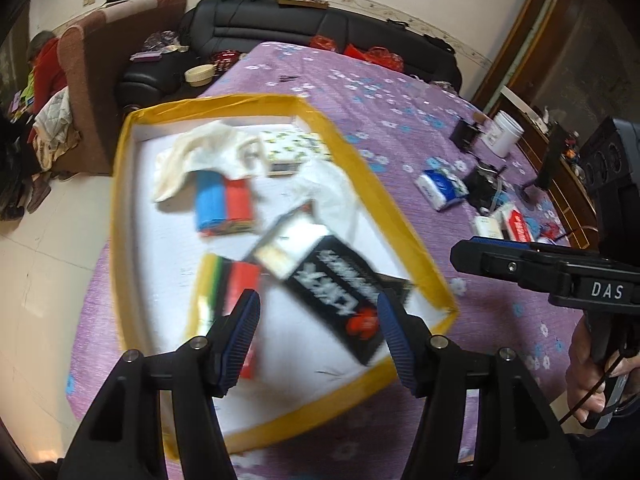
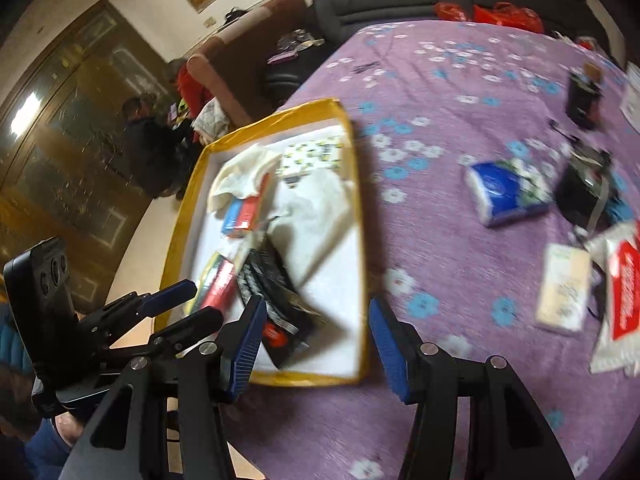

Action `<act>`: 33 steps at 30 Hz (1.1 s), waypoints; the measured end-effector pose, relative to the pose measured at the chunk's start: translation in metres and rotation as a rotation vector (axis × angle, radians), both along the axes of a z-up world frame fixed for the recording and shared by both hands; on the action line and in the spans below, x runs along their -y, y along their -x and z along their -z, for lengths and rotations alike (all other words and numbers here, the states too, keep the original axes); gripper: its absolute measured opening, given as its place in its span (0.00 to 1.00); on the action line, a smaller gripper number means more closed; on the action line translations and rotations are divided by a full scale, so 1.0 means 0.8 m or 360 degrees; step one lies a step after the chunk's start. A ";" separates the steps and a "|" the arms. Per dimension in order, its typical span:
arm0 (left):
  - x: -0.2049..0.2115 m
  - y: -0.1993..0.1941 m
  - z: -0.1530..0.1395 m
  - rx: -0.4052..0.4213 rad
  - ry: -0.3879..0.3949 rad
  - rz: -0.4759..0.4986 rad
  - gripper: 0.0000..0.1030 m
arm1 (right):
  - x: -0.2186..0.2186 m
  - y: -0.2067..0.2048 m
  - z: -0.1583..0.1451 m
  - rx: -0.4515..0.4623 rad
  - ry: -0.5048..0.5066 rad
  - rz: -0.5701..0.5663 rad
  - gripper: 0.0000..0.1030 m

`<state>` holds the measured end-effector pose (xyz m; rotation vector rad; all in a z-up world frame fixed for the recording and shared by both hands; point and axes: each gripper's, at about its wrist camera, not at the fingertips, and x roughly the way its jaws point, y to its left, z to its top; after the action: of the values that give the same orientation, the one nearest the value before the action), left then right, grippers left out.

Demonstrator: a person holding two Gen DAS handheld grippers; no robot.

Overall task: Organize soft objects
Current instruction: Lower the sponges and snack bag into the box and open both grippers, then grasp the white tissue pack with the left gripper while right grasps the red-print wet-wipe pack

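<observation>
Table, covered with a purple flowered cloth (image 1: pixel 400 92); its left edge drops to pale floor tiles.

Tray (image 1: pixel 420 240), shallow, white inside with a yellow rim, set near the cloth's left edge. Holds: a cream cloth (image 1: pixel 192 156) at the far end; a patterned box (image 1: pixel 292 148) beside it; a blue and red block (image 1: pixel 224 204) mid-tray; a white cloth (image 1: pixel 328 188) toward the right wall; a black packet (image 1: pixel 340 296) lying aslant at the near end, one corner over the near rim; a striped red, green and yellow block (image 1: pixel 228 280) by the left wall.

Left gripper (image 1: pixel 316 336): jaws apart, nothing between them, over the tray's near end.

Right gripper (image 2: pixel 318 344): jaws apart, empty, over the tray's near right corner and bare cloth.

Open cloth lies between the tray and the right-hand group: a blue tissue pack (image 2: pixel 504 192), a pale tissue pack (image 2: pixel 564 288), a red and white wipes pack (image 2: pixel 624 300), dark items (image 2: pixel 588 196) behind.
</observation>
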<state>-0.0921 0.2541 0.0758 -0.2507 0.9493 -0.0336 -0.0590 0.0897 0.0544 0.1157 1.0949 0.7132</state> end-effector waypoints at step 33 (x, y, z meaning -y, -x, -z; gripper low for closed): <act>0.284 -0.174 0.049 -0.0246 -0.0033 0.0320 0.70 | 0.351 0.035 0.023 -0.0096 -0.0022 0.0619 0.56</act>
<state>0.0472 0.0272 0.0367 -0.1390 1.1256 -0.1910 -0.0867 -0.1912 0.0363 0.3539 1.0840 0.3695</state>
